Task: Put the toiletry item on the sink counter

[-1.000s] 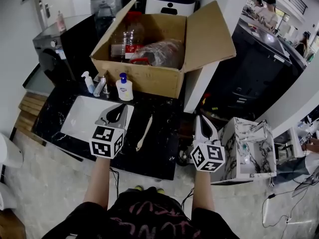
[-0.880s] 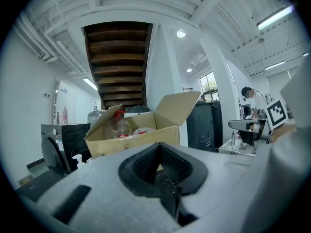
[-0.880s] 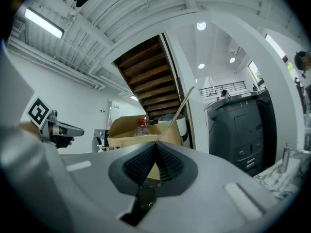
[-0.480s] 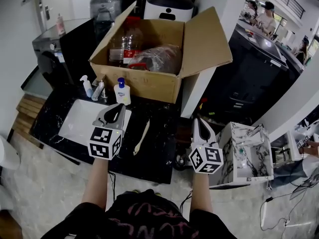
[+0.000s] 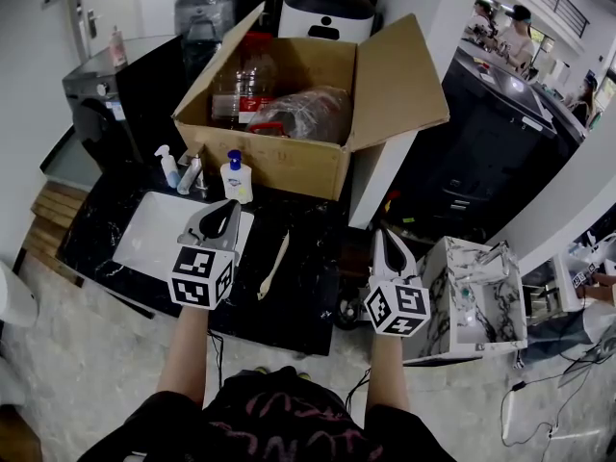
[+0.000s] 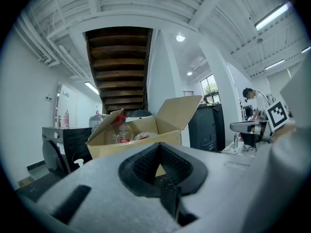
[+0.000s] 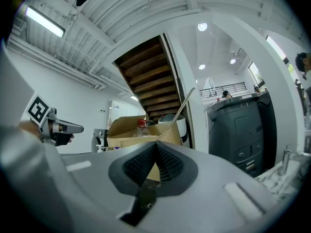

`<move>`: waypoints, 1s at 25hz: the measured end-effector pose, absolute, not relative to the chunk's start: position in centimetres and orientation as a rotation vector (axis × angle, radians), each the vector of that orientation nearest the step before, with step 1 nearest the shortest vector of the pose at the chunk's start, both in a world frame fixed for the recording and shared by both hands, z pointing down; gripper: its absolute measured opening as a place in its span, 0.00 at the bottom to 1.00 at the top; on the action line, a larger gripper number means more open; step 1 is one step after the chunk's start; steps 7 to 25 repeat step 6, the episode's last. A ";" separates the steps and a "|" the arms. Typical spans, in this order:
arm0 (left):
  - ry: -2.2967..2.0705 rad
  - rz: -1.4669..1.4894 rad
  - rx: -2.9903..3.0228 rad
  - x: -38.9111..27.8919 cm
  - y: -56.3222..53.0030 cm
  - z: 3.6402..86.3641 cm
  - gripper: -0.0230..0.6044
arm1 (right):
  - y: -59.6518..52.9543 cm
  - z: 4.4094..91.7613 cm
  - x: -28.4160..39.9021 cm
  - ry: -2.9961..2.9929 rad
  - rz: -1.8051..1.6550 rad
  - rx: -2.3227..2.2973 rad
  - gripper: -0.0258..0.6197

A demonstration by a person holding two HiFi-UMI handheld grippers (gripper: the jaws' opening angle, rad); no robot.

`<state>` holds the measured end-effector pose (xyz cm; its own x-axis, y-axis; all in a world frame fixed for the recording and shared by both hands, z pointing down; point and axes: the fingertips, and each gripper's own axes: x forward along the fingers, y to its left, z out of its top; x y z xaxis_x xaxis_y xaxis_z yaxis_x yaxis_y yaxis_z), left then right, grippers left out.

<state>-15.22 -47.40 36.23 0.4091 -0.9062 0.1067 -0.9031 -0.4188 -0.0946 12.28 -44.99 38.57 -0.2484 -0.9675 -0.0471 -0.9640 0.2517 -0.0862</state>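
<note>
A long, thin cream-coloured item [image 5: 273,264] lies on the black marble sink counter [image 5: 308,296], right of the white basin [image 5: 159,231]. Behind the basin stand a white pump bottle with a blue cap [image 5: 237,176], a small spray bottle [image 5: 169,166] and the faucet [image 5: 193,172]. My left gripper [image 5: 233,204] hovers over the basin's right edge, shut and empty. My right gripper [image 5: 382,230] hangs off the counter's right end, shut with nothing in it. Both gripper views look level toward the open cardboard box [image 6: 146,132] [image 7: 133,131]. The jaws of my left gripper [image 6: 159,145] and right gripper [image 7: 156,143] meet at the tips.
The open cardboard box [image 5: 289,114] at the counter's back holds plastic bottles and a clear bag. A black washing machine [image 5: 111,94] stands at the left. A marble-patterned cabinet [image 5: 476,292] stands at the right. People sit at a far desk at the upper right.
The view shifted slightly a second ago, and everything sits a touch lower and further left in frame. Both grippers keep their pose and stay shut. Nothing was picked up or released.
</note>
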 end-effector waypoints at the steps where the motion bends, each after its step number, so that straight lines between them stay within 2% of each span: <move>1: 1.681 -0.220 -2.617 -15.2 -47.3 36.2 0.03 | -44.9 38.6 12.3 2.412 -0.059 -1.869 0.04; 25: 1.681 -0.211 -2.615 -15.4 -46.9 36.2 0.03 | -44.5 38.5 12.3 2.410 -0.057 -1.871 0.04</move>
